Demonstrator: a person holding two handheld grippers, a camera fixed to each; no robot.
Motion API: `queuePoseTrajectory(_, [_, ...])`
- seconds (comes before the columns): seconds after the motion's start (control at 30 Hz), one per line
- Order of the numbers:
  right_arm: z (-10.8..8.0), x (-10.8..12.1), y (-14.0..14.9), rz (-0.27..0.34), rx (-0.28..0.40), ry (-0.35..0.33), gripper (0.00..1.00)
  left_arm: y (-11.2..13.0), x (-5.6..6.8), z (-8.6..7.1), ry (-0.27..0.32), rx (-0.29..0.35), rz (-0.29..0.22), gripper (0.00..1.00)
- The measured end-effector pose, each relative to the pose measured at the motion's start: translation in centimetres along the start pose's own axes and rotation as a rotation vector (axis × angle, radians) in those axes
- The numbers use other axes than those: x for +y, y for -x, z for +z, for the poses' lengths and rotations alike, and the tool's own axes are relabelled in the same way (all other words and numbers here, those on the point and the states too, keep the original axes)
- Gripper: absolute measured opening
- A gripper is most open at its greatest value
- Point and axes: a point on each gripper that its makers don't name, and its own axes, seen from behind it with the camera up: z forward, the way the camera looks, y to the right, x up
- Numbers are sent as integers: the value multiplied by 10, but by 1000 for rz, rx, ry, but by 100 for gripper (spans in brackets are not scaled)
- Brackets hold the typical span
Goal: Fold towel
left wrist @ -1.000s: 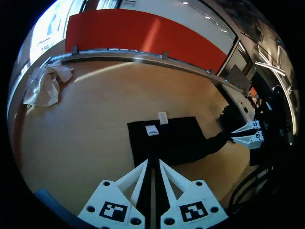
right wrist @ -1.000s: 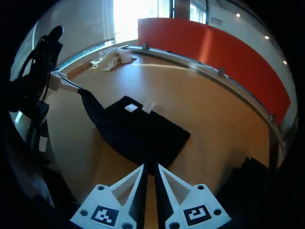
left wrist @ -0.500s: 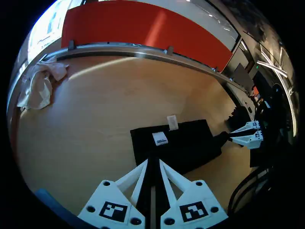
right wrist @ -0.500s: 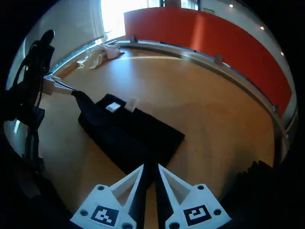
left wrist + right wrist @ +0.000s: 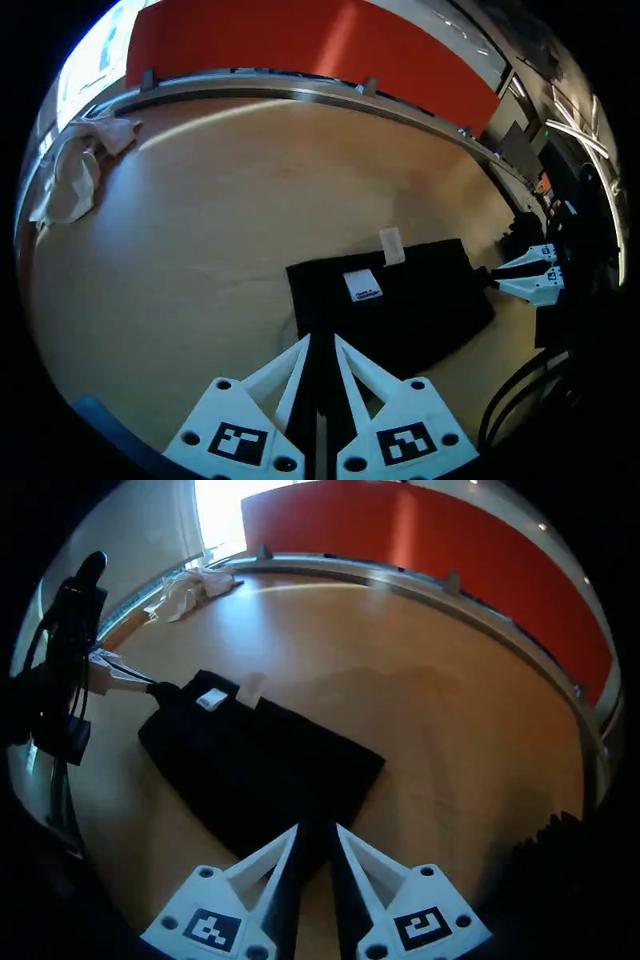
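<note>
A black towel (image 5: 400,304) lies folded on the wooden table (image 5: 200,240), with two white labels (image 5: 362,285) on its top layer. My left gripper (image 5: 320,342) is shut on the towel's near edge, black cloth pinched between its fingers. The right gripper (image 5: 490,276) is shut on the towel's far right corner, low at the table. In the right gripper view the towel (image 5: 256,760) runs from my right gripper (image 5: 316,830), shut on its near edge, to the left gripper (image 5: 152,690), which pinches the far left corner.
A crumpled cream cloth (image 5: 72,168) lies at the table's back left, also seen as a cloth heap (image 5: 188,592). A metal rail (image 5: 320,90) and red panel (image 5: 320,44) bound the far edge. Dark equipment (image 5: 524,228) stands at the right.
Both grippers have come down with the towel's corners. The lifted, sagging edge now lies flat and stretched on the table. The towel sits a little farther right in the left gripper view.
</note>
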Motion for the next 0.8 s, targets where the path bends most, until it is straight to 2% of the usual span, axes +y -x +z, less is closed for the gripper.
queuePoseTrajectory(0.17, [7,8,-2,2,7,34,26,-4,-4,8,-5,5,-14,7])
queuePoseTrajectory(0.27, [9,13,-5,2,16,55,34,-6,-5,10,-9,7,-16,9])
queuePoseTrajectory(0.4, [11,19,-9,-5,25,80,40,-8,-9,11,-23,7,-8,14])
queuePoseTrajectory(0.47, [11,22,-10,-10,28,91,45,-9,-11,11,-33,9,-1,27])
queuePoseTrajectory(0.53, [11,24,-11,-17,33,100,52,-11,-13,10,-42,13,5,34])
queuePoseTrajectory(0.6, [11,27,-12,-23,40,111,60,-12,-15,8,-52,20,10,53])
queuePoseTrajectory(0.67, [10,30,-14,-29,50,124,63,-15,-18,5,-63,31,16,74])
queuePoseTrajectory(0.8, [9,35,-17,-36,66,148,66,-17,-23,1,-86,43,25,88])
